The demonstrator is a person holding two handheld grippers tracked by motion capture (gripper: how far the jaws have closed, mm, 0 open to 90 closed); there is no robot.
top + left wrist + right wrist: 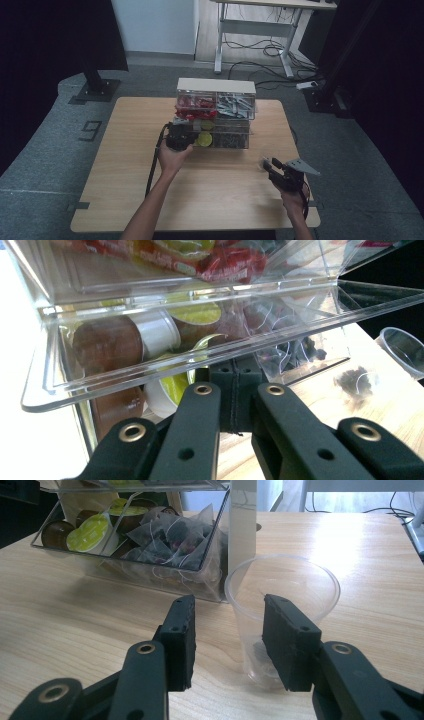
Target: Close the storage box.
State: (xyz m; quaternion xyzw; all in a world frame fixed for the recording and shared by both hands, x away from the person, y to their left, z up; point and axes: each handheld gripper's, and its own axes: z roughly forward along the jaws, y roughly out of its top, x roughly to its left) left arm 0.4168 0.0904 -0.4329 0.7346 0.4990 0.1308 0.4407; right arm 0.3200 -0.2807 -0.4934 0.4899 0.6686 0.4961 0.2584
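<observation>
Right hand-held gripper jaws half apart, straddling clear plastic cup, not squeezing; thin, light, crushable, so pinch gently mid-wall. Left hand-held gripper clenched under organizer lid, 12 o'clock on table.

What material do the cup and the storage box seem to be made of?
The cup looks like thin clear plastic: the table shows through its wall. The storage box looks like thick, glossy clear acrylic, with bright polished edges and the capsules inside showing through.
</observation>
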